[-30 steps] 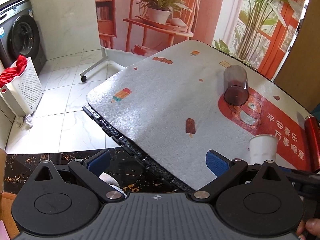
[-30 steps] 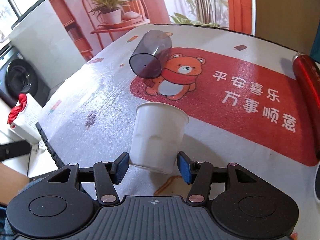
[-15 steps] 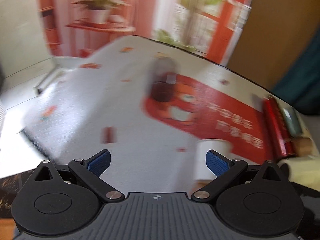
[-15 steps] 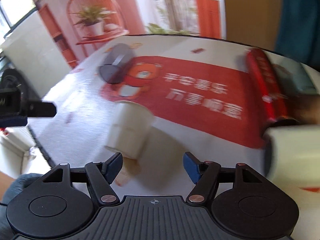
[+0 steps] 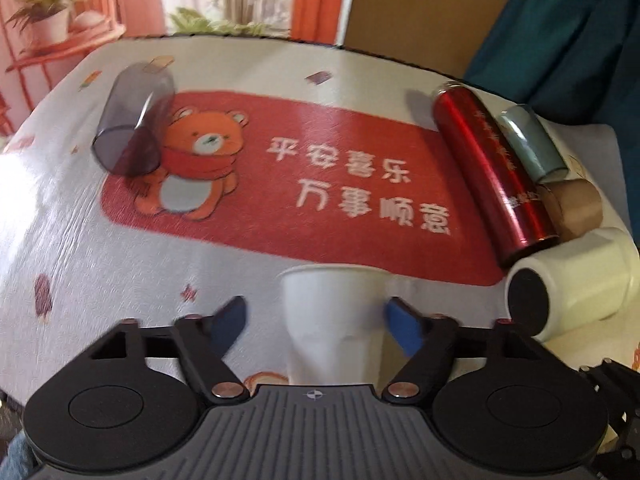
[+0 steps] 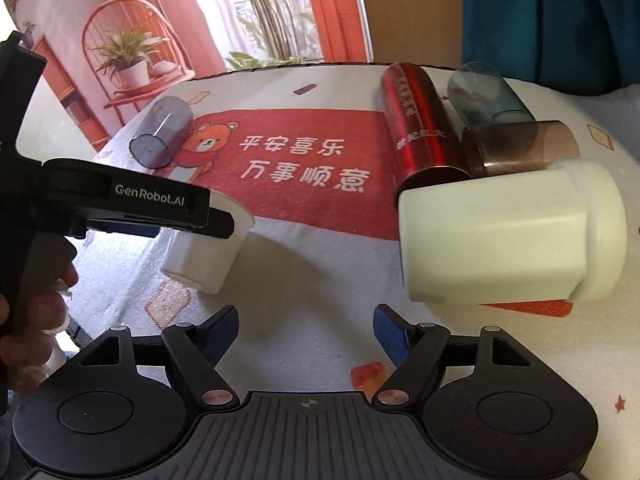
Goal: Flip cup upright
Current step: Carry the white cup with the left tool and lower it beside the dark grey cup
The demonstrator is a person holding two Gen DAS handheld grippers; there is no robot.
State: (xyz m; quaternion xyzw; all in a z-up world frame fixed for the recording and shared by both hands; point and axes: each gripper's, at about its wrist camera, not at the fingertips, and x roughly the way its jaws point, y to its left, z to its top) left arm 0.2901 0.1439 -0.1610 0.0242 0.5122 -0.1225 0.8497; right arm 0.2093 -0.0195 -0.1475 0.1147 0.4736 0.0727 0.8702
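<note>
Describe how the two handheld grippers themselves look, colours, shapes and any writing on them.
Both the left gripper and right gripper are matte black: ribbed grey centre plate, two round discs, angled linkages with metallic pivot pins, blue finger pads. The left's side reads "GenRobot.AI" in white.

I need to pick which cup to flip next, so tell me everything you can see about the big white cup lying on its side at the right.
The big white cup lies on its side on the tablecloth, near the right edge. It looks like opaque cream-white plastic with faceted walls and a rounded band at one end. The left wrist view shows its dark mouth. Its far side sits against the red bottle and brown tumbler; actual contact is unclear. Neither gripper touches it.
</note>
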